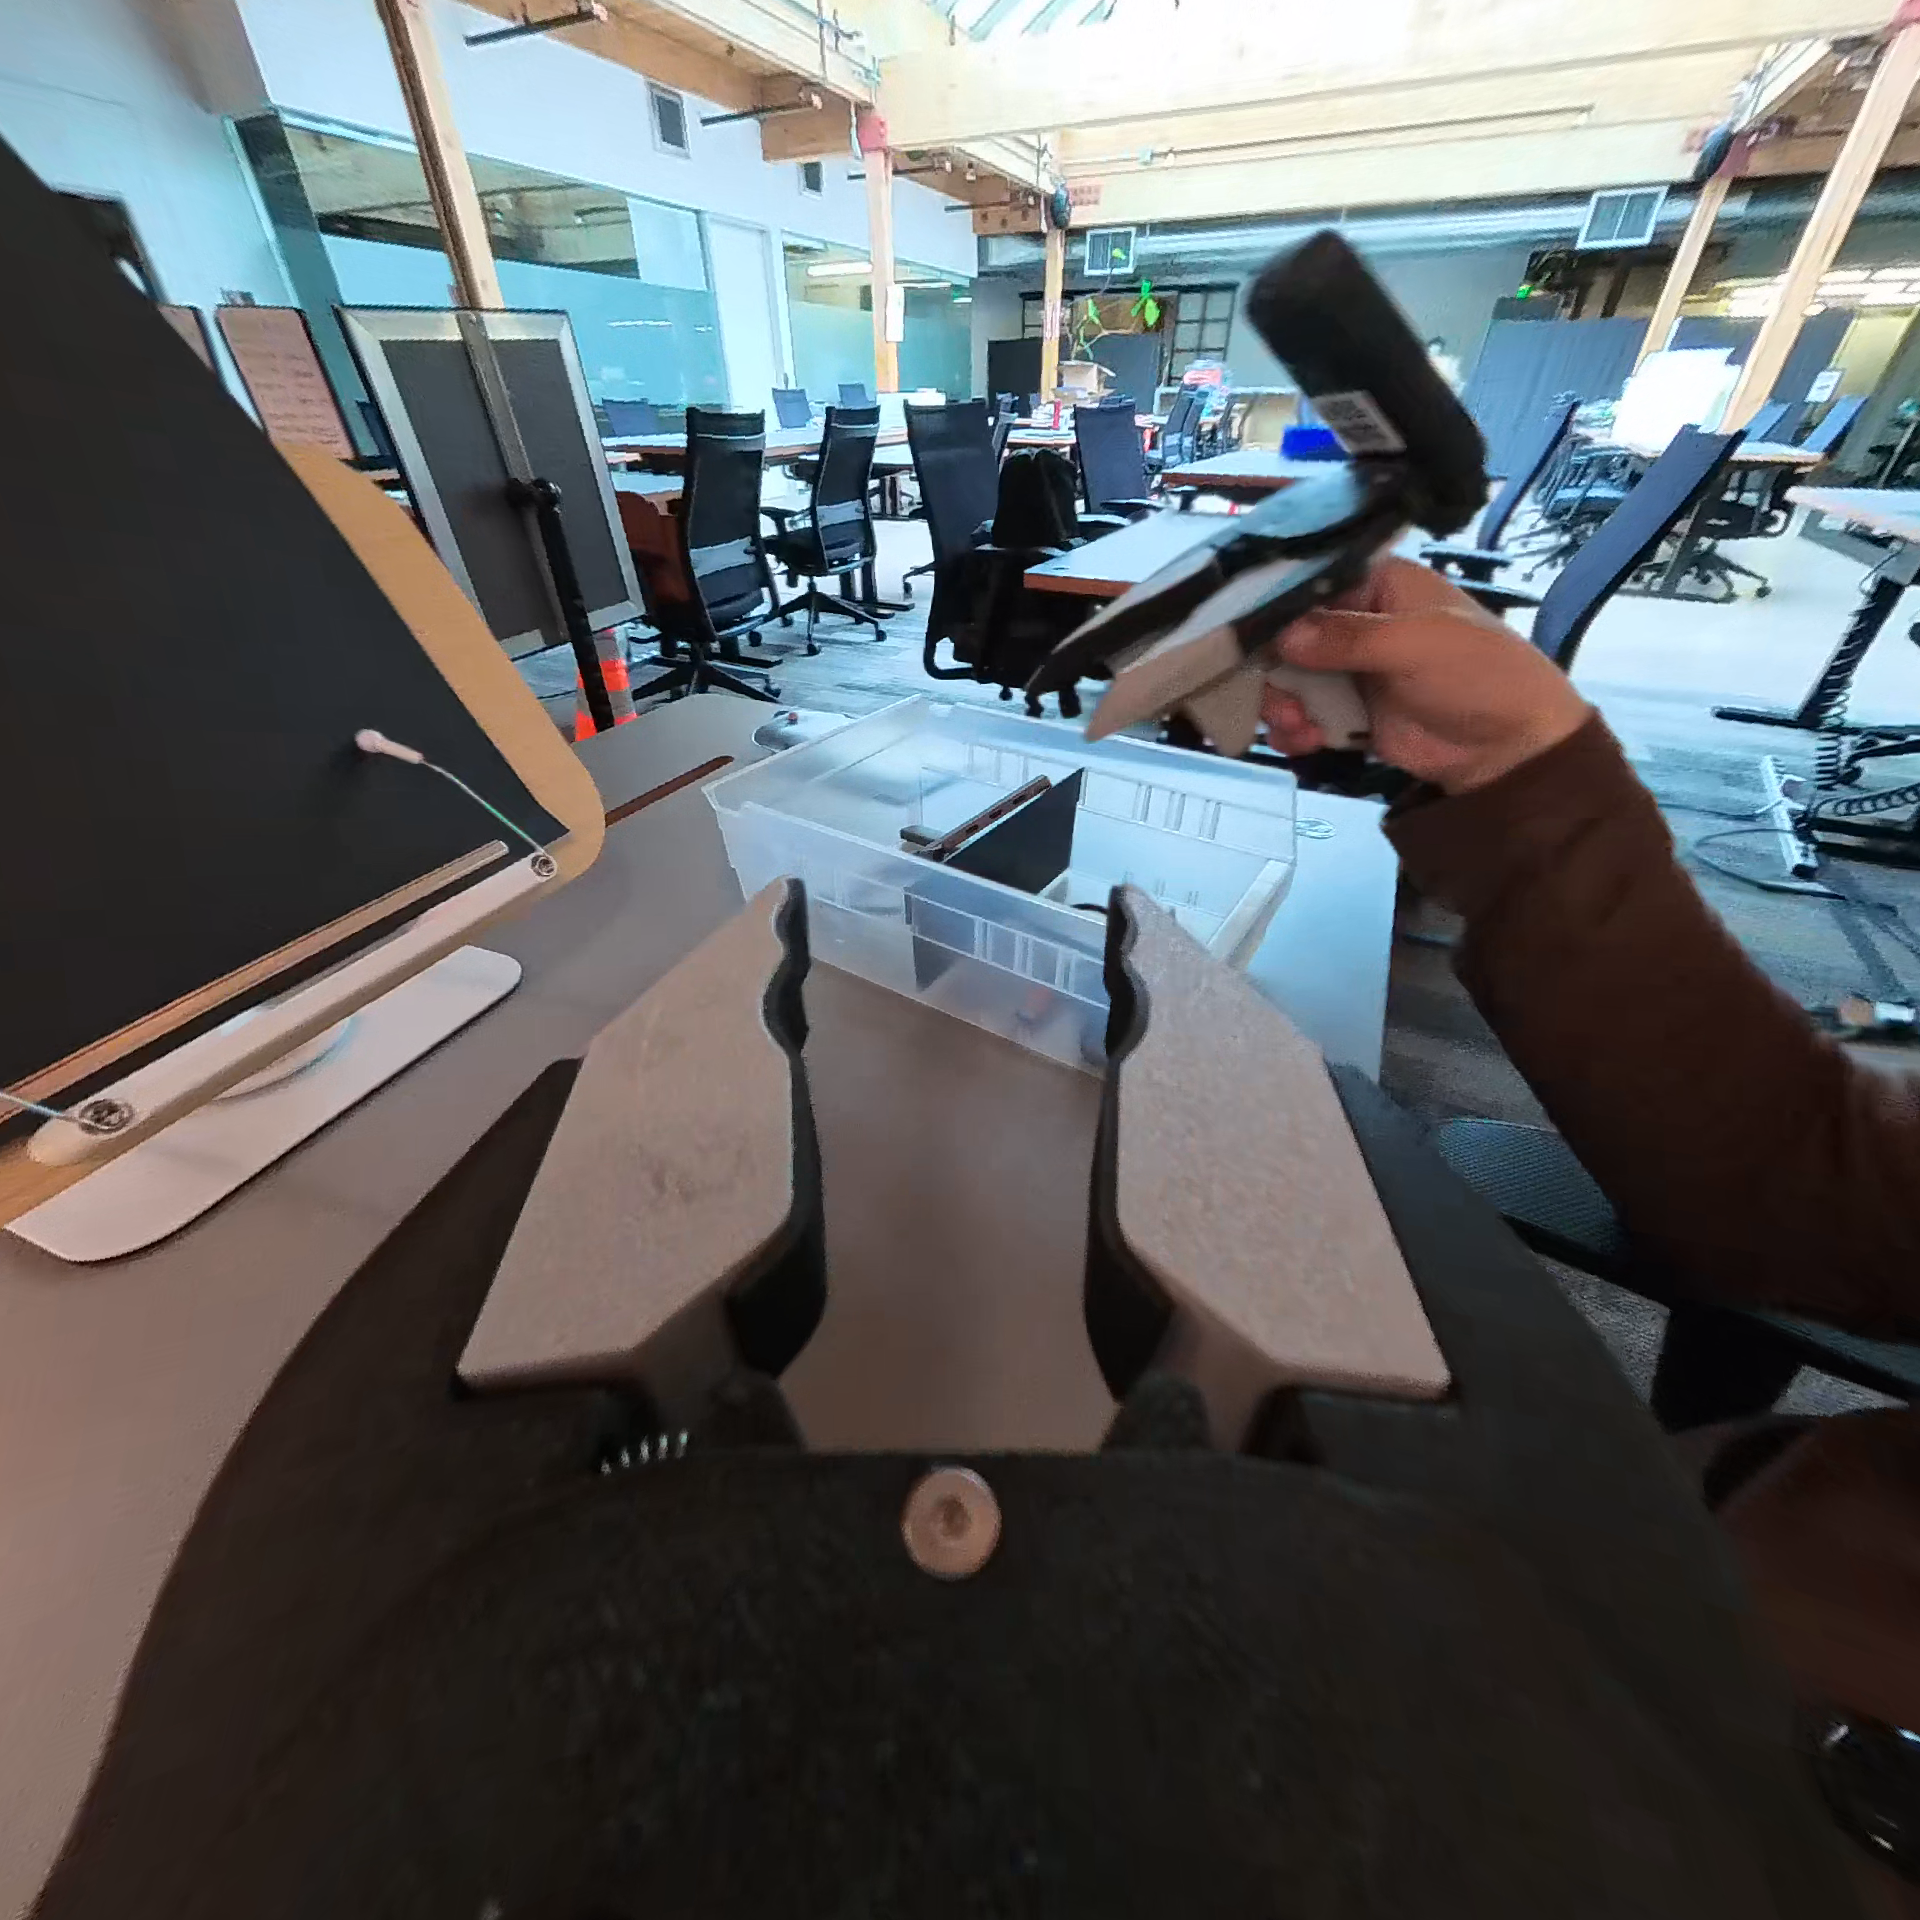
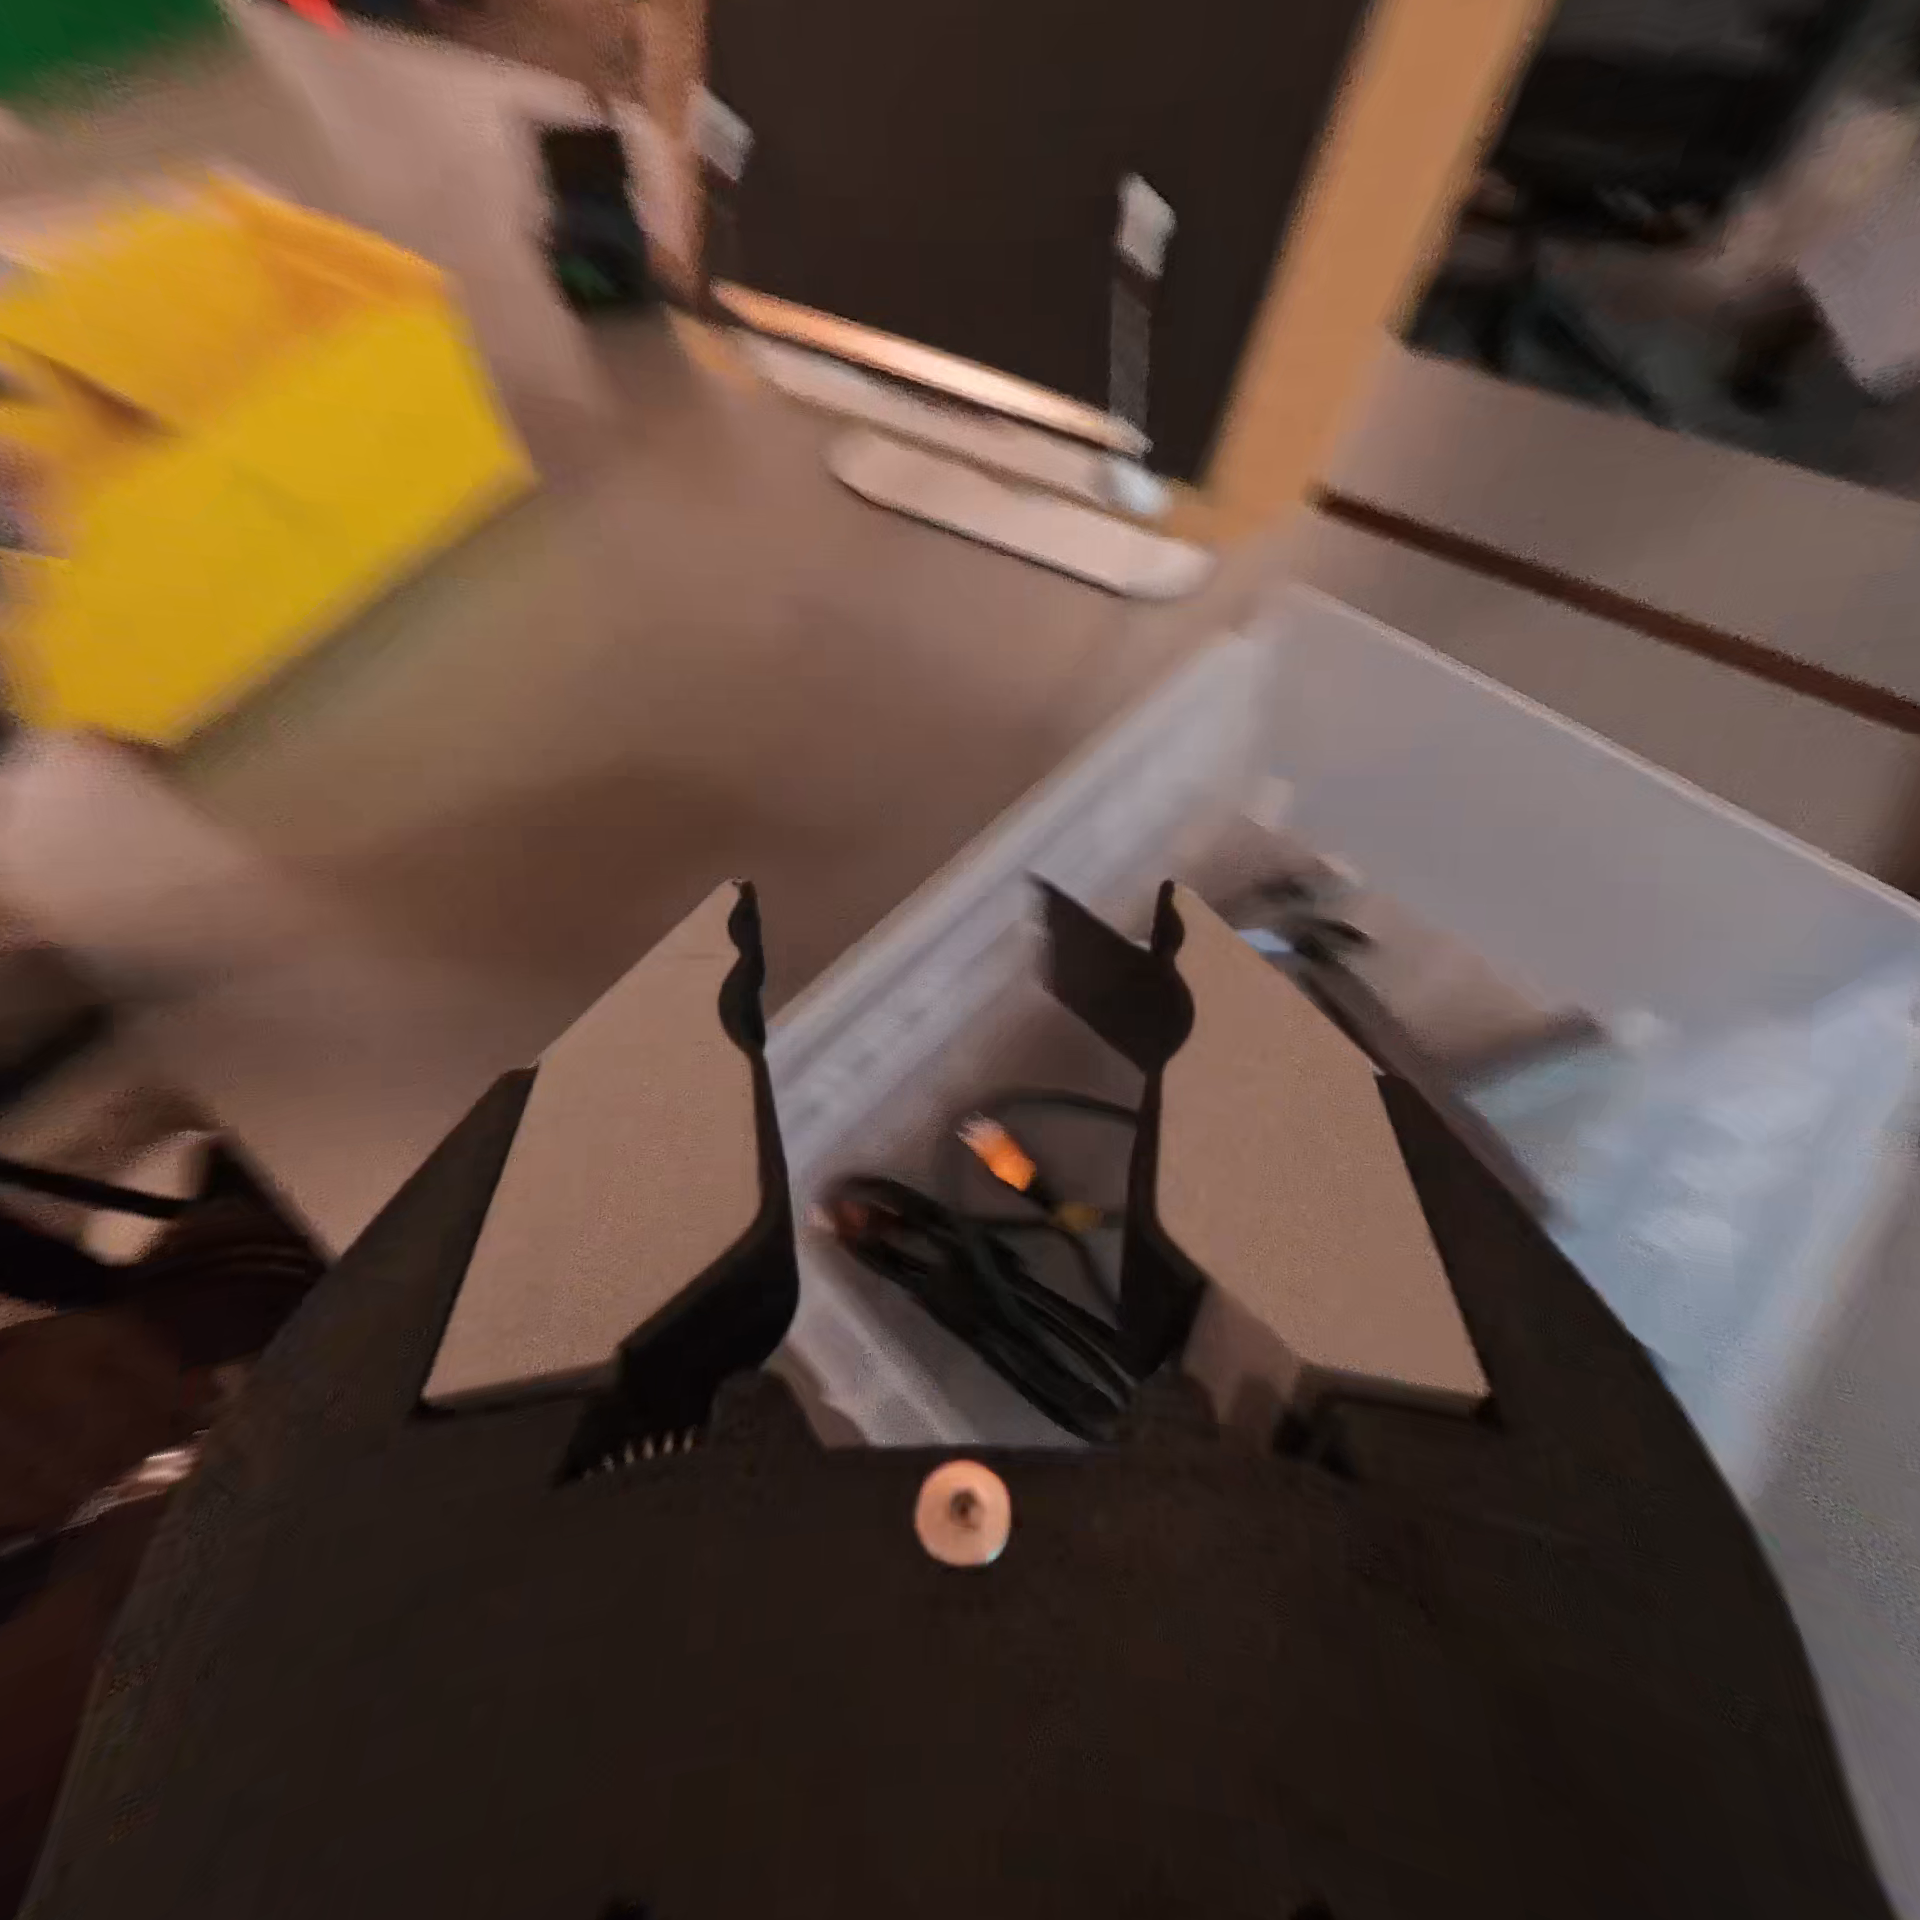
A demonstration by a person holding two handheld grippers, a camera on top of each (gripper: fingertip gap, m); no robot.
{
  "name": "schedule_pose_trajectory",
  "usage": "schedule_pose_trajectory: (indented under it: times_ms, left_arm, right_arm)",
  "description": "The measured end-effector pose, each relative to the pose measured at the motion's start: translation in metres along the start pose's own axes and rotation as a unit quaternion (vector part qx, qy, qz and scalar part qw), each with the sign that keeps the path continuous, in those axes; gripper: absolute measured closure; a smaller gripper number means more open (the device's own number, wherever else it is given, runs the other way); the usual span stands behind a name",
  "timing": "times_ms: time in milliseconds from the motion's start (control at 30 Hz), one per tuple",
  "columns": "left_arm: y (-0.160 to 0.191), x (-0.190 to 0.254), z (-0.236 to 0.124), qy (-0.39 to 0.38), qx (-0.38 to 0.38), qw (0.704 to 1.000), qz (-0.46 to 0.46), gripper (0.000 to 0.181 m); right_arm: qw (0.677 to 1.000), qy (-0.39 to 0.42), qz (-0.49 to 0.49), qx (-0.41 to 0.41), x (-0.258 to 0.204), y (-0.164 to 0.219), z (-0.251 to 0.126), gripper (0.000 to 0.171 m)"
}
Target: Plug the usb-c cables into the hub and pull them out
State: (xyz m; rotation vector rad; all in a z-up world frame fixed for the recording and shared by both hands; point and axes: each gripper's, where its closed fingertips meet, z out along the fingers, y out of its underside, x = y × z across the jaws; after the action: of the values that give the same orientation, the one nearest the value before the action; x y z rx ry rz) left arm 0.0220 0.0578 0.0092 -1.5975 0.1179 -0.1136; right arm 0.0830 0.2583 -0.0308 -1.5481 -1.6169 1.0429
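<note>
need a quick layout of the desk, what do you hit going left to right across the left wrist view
monitor on its stand → left gripper, open and empty → clear bin with the black divider → right gripper held up in a hand → brown sleeve

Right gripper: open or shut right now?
Open. The right gripper has a clear gap between its fingers, empty, above the black cables in the clear bin.

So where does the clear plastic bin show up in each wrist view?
Left wrist view: the clear plastic bin sits centre frame on the desk, just beyond the open left gripper.
Right wrist view: it fills the right side, under the open right gripper, blurred.
Shared landmark: the black divider standing inside it.
</note>
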Motion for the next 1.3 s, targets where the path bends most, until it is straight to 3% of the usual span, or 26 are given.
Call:
schedule_pose_trajectory:
  times_ms: [100,167,367,533,900,1000,1067,1300]
  left_arm:
    - [-0.002,0.003,-0.002,-0.003,0.002,1.0,0.009,0.126]
    - [-0.003,0.005,-0.003,-0.003,0.003,1.0,0.014,0.126]
    - [-0.007,0.001,-0.008,-0.023,0.006,0.999,0.037,0.125]
    - [-0.001,-0.001,-0.003,-0.023,-0.004,0.999,0.034,0.125]
    - [0.014,0.004,0.01,-0.023,-0.031,0.998,0.052,0.126]
    - [0.015,-0.008,0.008,-0.058,-0.036,0.996,0.063,0.129]
    - [0.015,-0.024,0.006,-0.108,-0.042,0.991,0.069,0.139]
    - [0.005,-0.056,-0.009,-0.218,-0.033,0.97,0.106,0.137]
  right_arm:
    - [0.992,-0.097,-0.031,0.069,-0.05,-0.017,-0.006,0.112]
    - [0.994,-0.08,-0.026,0.067,-0.054,-0.021,-0.008,0.094]
    - [0.994,0.008,-0.072,0.086,-0.033,-0.023,-0.017,0.086]
    - [0.995,-0.005,-0.034,0.092,-0.024,-0.021,-0.019,0.086]
    - [0.994,0.01,-0.066,0.092,-0.027,-0.024,-0.012,0.085]
    - [0.99,0.076,-0.074,0.098,-0.014,-0.029,-0.008,0.076]
    - [0.976,0.172,-0.064,0.116,0.008,-0.036,-0.009,0.049]
    - [0.945,0.295,-0.068,0.124,0.03,-0.039,-0.008,0.044]
